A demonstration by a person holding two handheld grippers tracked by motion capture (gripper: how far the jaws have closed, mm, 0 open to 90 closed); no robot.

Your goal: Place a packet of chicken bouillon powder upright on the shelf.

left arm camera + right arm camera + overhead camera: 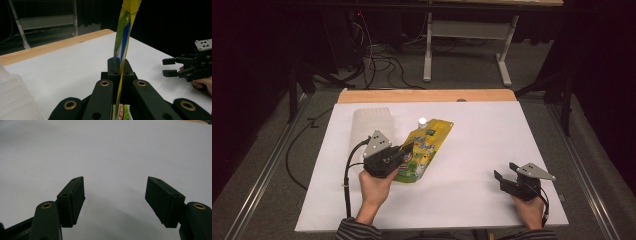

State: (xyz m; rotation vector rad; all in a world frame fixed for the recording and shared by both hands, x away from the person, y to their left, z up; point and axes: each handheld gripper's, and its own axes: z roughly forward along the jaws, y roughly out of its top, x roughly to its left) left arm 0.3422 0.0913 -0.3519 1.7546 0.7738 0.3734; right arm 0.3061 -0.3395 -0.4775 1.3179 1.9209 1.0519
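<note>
Pouch (424, 148), yellow with a white cap (422, 121), is clamped edge-on between the closed jaws of our left gripper (119, 65), near the table's (472, 135) centre. At ten o'clock from it we note a clear plastic tub (371, 122). Our right gripper (115, 200), at four o'clock, stands wide open, holding nothing.

The right gripper (115, 195) is seen from its own camera, its two black jaws rising from the bottom of the view and standing wide apart with nothing between them. Brass-coloured pivot rings are visible on the linkage behind each jaw. Beneath and beyond the jaws, a white table surface (105, 150) is spread across the view. A soft shadow is cast on the surface between the jaws.
</note>
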